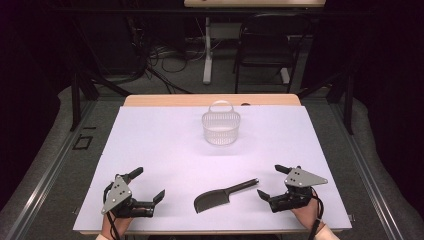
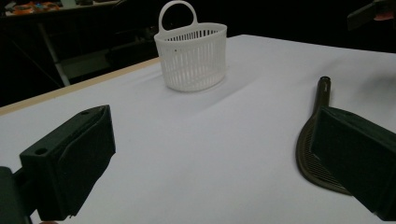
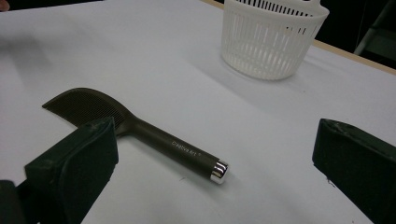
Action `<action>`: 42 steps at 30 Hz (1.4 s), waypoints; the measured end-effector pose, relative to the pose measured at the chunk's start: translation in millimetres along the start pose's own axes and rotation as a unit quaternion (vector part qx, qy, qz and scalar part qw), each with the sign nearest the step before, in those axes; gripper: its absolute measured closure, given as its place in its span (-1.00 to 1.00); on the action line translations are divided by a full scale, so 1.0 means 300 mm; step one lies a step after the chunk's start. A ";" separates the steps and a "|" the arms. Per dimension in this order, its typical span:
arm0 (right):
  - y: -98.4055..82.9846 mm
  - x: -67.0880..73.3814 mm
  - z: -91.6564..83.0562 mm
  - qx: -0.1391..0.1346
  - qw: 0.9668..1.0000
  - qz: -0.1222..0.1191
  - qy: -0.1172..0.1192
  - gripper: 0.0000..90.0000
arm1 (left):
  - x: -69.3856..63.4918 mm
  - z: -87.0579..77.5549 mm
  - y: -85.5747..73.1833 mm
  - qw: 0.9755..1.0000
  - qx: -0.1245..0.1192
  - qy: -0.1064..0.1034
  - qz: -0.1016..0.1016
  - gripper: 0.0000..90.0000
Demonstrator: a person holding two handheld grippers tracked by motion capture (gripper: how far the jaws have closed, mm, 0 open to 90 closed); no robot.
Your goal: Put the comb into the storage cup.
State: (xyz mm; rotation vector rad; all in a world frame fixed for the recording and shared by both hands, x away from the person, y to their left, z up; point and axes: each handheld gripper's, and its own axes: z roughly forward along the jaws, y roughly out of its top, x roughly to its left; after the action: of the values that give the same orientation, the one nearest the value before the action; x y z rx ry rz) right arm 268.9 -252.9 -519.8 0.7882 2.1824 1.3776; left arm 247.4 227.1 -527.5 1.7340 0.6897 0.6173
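- Two grippers rest low on the white table [image 1: 150,145] near my edge, the left gripper [image 1: 149,186] toward the left corner and the right gripper [image 1: 270,181] toward the right; both have their jaws spread wide with nothing between them.
- Between the two grippers lies a dark comb [image 1: 222,194], flat on the table, touching neither. Its toothed head points toward my left gripper and its handle runs out toward my right one.
- From the left gripper view, the comb [image 2: 315,140] sits just beyond my right-hand jaw, which covers part of the toothed head.
- From the right gripper view, the comb [image 3: 140,128] lies in front of my open jaws; the near jaw hides part of the head. The handle ends in a shiny cap, and small lettering on it is hard to read.
- Well beyond the comb stands a white slatted basket [image 1: 220,125], upright, handle up, near the far edge. Its top is cut off in the right gripper view [image 3: 273,37].
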 end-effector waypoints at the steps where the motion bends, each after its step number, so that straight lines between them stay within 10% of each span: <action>1: 0.001 0.000 0.001 0.002 1.000 0.000 0.000 -1.00 | 0.000 0.000 0.000 1.000 0.000 0.000 -0.001 -1.00; 42: 0.031 -0.042 0.127 0.046 0.999 0.009 0.010 -1.00 | 0.005 0.004 -0.001 1.000 0.004 -0.004 -0.004 -1.00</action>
State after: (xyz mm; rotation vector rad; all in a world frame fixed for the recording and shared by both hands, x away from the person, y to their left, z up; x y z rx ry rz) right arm 304.5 -232.9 -526.0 0.8333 2.2739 1.3074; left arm 249.3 227.3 -527.9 1.7392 0.6934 0.6033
